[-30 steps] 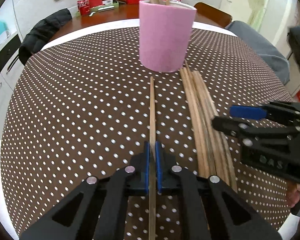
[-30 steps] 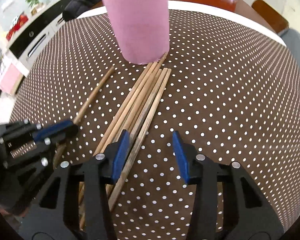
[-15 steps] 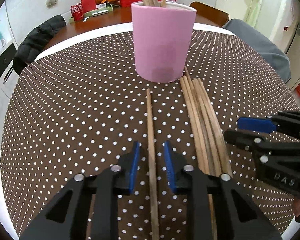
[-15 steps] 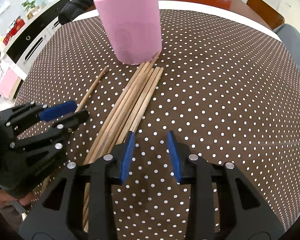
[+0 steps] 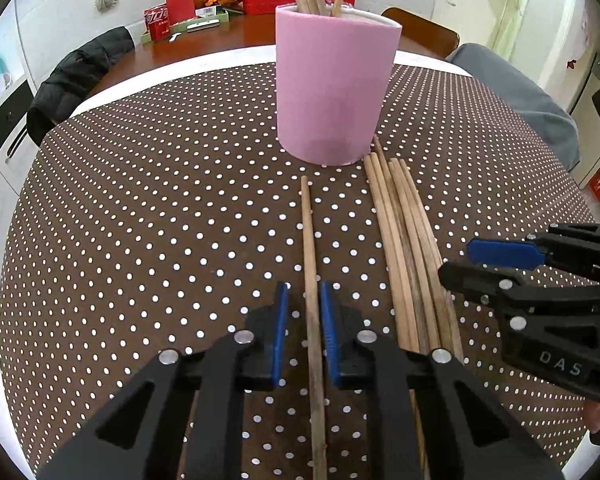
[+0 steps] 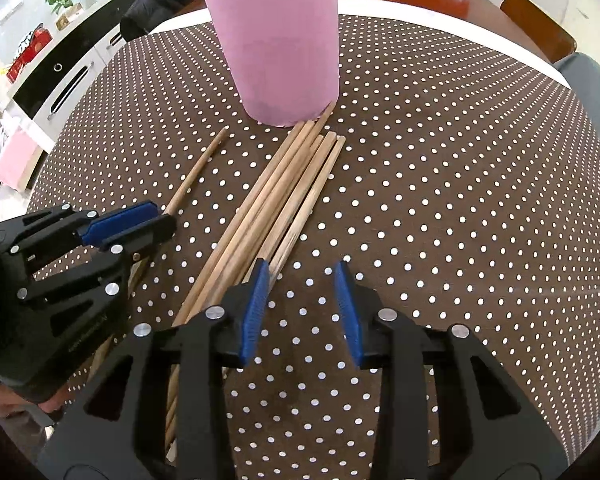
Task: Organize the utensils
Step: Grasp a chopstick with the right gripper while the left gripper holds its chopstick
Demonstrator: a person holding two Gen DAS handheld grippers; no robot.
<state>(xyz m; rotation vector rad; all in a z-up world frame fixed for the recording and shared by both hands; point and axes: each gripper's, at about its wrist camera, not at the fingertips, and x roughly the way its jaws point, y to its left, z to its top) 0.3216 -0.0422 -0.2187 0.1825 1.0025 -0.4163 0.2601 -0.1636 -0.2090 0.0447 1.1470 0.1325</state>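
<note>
Between the blue pads [image 5: 327, 332] of the left gripper [image 5: 304, 334] lies a single light wooden chopstick [image 5: 310, 264], flat on the cloth and running lengthwise straight up the gap; the jaws stand a little apart and are closing, the right pad just beside the stick and the left pad clear of it, so nothing is pinched. The chopstick's far tip stops short of a tall pink cylindrical holder [image 5: 334, 88], which stands upright and has several more wooden sticks leaning out of its top. Just to the right of the lone chopstick, apart from it, a bundle of wooden chopsticks [image 5: 408, 248] lies side by side, its far ends at the foot of the holder. Over the near end of that bundle hovers the right gripper [image 6: 302, 312], its jaws moderately open with only bare cloth between the blue pads [image 6: 255, 312]; the left finger overlaps the bundle's edge in the picture, though contact cannot be told. Everything rests on a round table covered by a brown cloth with white polka dots [image 5: 140, 220]. Beyond it a dark jacket [image 5: 76, 76] hangs over a chair.
</note>
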